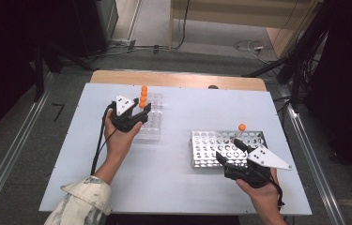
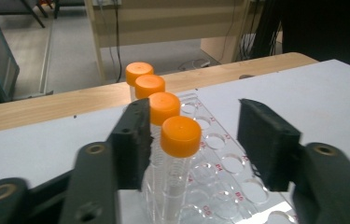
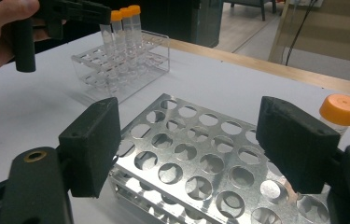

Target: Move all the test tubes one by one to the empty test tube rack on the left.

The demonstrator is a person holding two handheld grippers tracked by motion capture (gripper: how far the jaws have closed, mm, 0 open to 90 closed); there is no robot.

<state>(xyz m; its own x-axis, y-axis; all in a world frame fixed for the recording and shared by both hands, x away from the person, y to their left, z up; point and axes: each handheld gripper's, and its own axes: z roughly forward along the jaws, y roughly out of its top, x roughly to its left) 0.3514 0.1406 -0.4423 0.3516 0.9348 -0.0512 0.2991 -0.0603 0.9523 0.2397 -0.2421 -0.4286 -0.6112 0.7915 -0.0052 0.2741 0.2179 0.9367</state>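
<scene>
Now the left gripper [image 2: 189,140] hangs over the clear rack [image 1: 149,123] near the tabletop's far left edge, fingers [image 2: 130,140] parted around the nearest tube [image 2: 180,140], not pressing. Risk: closing off-centre could tip it. Right gripper [image 3: 193,149] rests open, low at the metal rack [image 3: 196,163], one tube [image 3: 340,112] behind.

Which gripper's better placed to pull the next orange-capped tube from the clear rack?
Left. The left gripper has its open jaws straddling the nearest tube in the clear rack. The right gripper sits at the metal rack.
</scene>
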